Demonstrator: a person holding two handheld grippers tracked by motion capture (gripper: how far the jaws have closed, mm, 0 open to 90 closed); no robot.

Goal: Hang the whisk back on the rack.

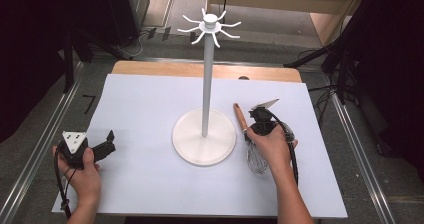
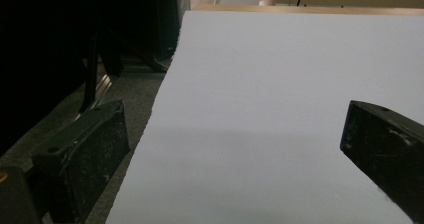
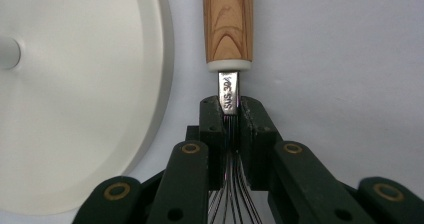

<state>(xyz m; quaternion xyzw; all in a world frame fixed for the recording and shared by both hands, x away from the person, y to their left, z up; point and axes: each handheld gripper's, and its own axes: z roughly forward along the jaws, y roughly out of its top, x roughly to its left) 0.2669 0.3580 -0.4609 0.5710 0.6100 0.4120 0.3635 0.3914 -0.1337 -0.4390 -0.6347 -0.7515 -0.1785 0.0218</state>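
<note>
Jaws of the left gripper stand wide over the white-covered bench; those of the right gripper clamp the wooden-handled steel whisk beside the white hook stand. Grasping looks finished; next, probably lift toward a hook.

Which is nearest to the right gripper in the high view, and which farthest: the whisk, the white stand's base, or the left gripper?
1. Whisk: clamped in the right gripper.
2. Stand base: just to its left, at the sheet's middle.
3. Left gripper: far left, near the sheet's edge.
</note>
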